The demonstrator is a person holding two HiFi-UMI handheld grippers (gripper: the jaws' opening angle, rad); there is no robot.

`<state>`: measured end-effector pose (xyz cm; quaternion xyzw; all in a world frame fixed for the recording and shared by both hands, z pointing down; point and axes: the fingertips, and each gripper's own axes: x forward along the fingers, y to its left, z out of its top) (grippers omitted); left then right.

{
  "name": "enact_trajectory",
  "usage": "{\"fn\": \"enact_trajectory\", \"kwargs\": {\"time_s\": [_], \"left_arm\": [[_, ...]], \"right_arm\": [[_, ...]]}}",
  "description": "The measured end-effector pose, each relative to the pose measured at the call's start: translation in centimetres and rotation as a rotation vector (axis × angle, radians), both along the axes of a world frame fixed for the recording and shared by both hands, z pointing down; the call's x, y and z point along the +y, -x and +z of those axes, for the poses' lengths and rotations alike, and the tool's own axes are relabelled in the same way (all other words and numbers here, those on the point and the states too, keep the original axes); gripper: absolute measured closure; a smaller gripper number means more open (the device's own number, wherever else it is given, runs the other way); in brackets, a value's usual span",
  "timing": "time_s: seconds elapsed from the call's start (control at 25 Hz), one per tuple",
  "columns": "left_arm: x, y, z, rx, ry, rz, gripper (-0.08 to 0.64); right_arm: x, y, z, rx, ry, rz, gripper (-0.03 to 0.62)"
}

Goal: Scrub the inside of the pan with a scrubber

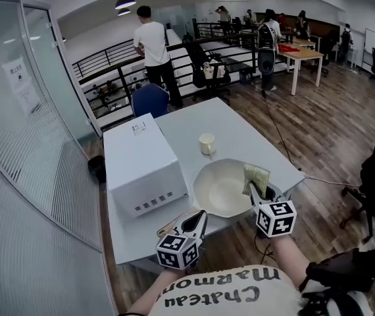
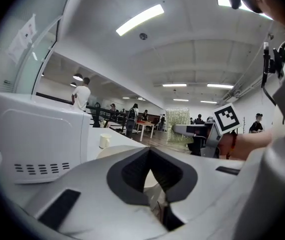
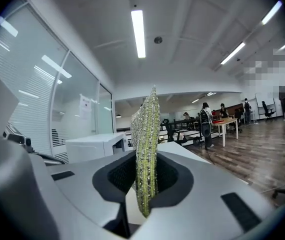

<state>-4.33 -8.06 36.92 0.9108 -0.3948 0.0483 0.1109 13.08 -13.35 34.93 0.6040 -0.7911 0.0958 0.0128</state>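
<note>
The fingers (image 3: 172,176) of the right gripper (image 1: 256,191) are clenched on the scrubber (image 3: 147,149), a flat green-and-silver mesh pad that stands on edge between them and rises well past the fingertips. In the head view the scrubber (image 1: 256,178) is in the air just above the right-hand rim of the pan (image 1: 204,176), and contact with the rim cannot be confirmed. The fingers (image 2: 132,171) of the left gripper (image 1: 199,217) are pressed together. The left gripper view shows nothing identifiable between them. This gripper is at the pan's near-left edge, just beside a brownish handle (image 1: 168,228) that extends from the pan towards the person. The pan is a shallow, pale, round vessel. It sits upright at the near edge of the white bench (image 1: 240,143) with its interior bare. A small pale cup (image 1: 206,143) stands on the bench just beyond the pan's far rim, clear of it. A white box-shaped appliance (image 1: 141,163) with vent slots on its near face stands left of the pan. Behind the pan, past the far end of the bench, several persons stand by railings and other tables on a wood floor.
</note>
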Motion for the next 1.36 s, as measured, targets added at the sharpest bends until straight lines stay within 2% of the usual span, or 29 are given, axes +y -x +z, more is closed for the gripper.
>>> {"fn": "enact_trajectory", "kwargs": {"time_s": [0.28, 0.44, 0.68, 1.0, 1.36], "left_arm": [[3.3, -4.8, -0.5, 0.062, 0.005, -0.083, 0.557], [5.7, -8.2, -1.0, 0.046, -0.022, -0.071, 0.557], [10.5, -11.6, -1.0, 0.013, -0.033, -0.075, 0.557], [16.3, -13.2, -0.6, -0.014, -0.027, -0.105, 0.557], [19.3, -12.1, -1.9, -0.012, -0.044, -0.088, 0.557]], "right_arm": [[6.7, -6.6, 1.0, 0.034, 0.066, -0.033, 0.54], [9.6, -9.6, 1.9, 0.064, 0.086, -0.041, 0.54], [13.4, -12.3, 2.7, 0.052, 0.113, -0.066, 0.54], [18.1, -14.7, 4.0, 0.028, 0.159, -0.073, 0.54], [20.9, -13.3, 2.5, 0.05, 0.151, -0.07, 0.54]]}}
